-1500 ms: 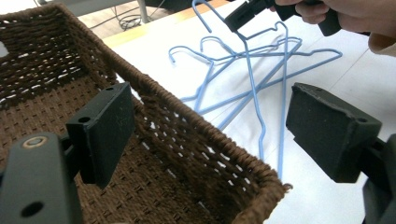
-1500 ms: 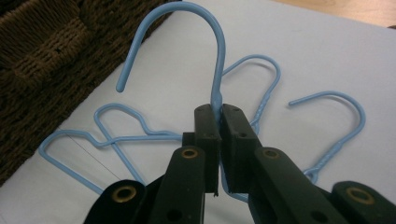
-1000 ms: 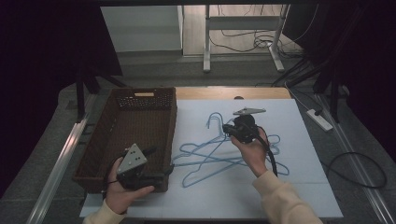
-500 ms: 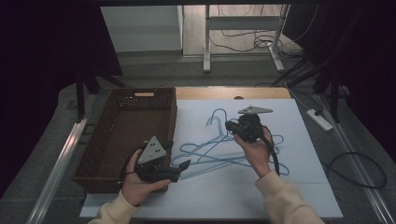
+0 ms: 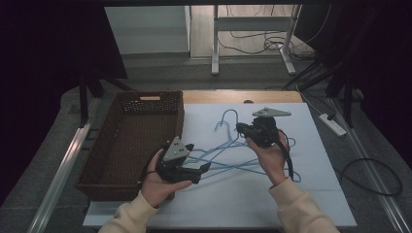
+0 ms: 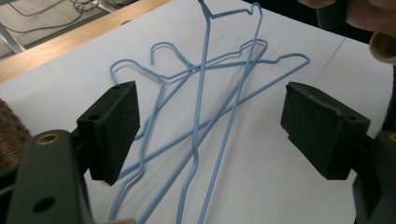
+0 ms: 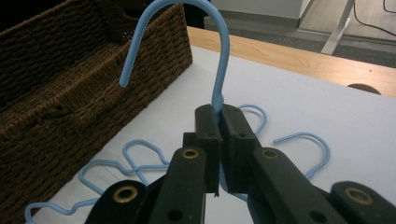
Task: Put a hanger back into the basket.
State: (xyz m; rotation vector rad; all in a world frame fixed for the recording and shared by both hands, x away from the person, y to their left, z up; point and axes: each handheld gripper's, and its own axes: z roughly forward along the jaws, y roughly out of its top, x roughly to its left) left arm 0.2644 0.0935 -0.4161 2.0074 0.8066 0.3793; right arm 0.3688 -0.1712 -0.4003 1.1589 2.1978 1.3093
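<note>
Several blue wire hangers (image 5: pixel 228 162) lie tangled on a white sheet (image 5: pixel 311 189). My right gripper (image 5: pixel 241 127) is shut on the neck of one blue hanger (image 7: pixel 223 56), whose hook rises above the pressed jaws (image 7: pixel 220 114) and shows in the high view as a raised hook (image 5: pixel 228 115). My left gripper (image 5: pixel 203 170) is held in a hand near the basket's right front corner and points right at the pile. Its jaws stand wide open (image 6: pixel 229 123) with the hangers (image 6: pixel 203 93) lying below them, untouched.
A brown wicker basket (image 5: pixel 145 95) stands left of the sheet, its wall (image 7: pixel 70 93) close to the held hook. A wooden table edge (image 5: pixel 233 96) runs behind the sheet. Cables and a power strip (image 5: pixel 333 124) lie on the floor at right.
The left gripper has moved right, from the basket's front corner over to the hanger pile. The right gripper has lifted slightly with the hanger in it.
</note>
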